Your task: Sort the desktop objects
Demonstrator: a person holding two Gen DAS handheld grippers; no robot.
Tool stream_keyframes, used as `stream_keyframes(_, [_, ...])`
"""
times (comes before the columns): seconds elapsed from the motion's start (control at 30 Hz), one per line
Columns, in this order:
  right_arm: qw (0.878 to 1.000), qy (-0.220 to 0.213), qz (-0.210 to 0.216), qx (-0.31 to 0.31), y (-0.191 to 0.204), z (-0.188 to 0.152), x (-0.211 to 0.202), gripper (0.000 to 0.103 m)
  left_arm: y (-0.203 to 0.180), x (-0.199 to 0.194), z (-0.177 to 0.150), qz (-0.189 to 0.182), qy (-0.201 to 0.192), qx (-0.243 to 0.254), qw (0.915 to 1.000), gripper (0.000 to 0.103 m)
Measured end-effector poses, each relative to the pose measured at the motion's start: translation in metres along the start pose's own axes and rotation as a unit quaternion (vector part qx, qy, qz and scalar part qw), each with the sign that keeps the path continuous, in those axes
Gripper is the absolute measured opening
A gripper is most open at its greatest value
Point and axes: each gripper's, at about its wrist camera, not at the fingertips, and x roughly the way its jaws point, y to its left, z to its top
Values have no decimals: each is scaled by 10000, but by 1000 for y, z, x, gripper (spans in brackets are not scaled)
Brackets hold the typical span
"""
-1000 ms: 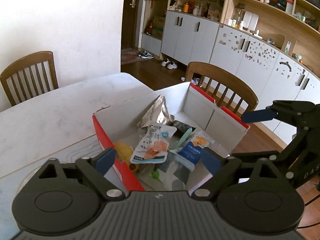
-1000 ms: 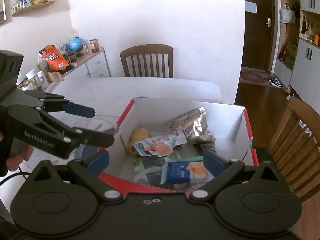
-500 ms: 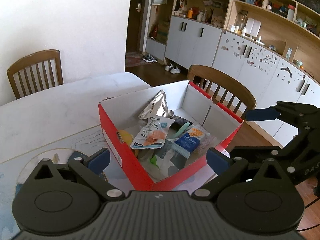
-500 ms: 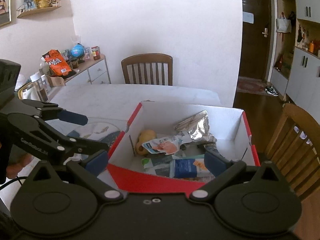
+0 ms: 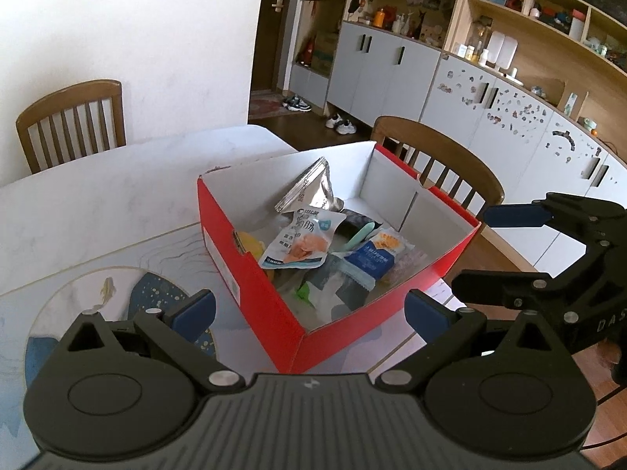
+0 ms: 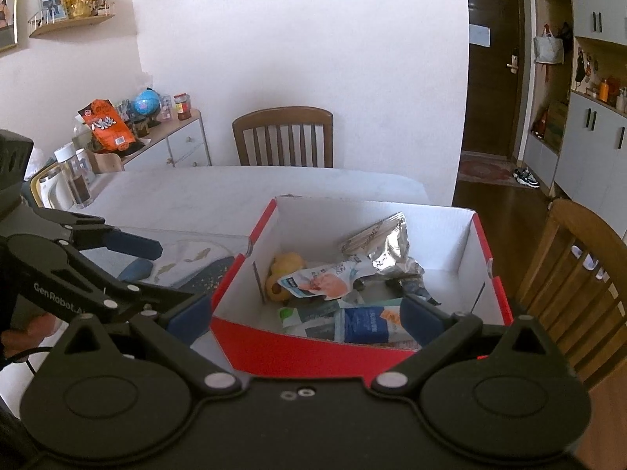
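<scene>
The red box (image 5: 250, 274) sits on our white table (image 5: 98, 211), its near corner between the spread fingers of our left hand-held gripper (image 5: 309, 309), which is wide and empty. Inside lie a silver foil pouch (image 5: 309, 192), a white snack packet (image 5: 301, 243) and a blue sachet (image 5: 372, 258). Our right hand-held gripper (image 6: 305, 313) also gapes wide, holding nothing, above the box's near wall.

Red box (image 5: 250, 274) with white inside, silver foil bag (image 5: 309, 192), blue snack packet (image 5: 372, 262), white marbled table (image 5: 98, 203)
</scene>
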Motion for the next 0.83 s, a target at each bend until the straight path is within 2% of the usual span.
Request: stream_keyframes(0.83, [9991,113,-138,387,1,-11,4,103,-3,6,-7,175,97,393,9990,103])
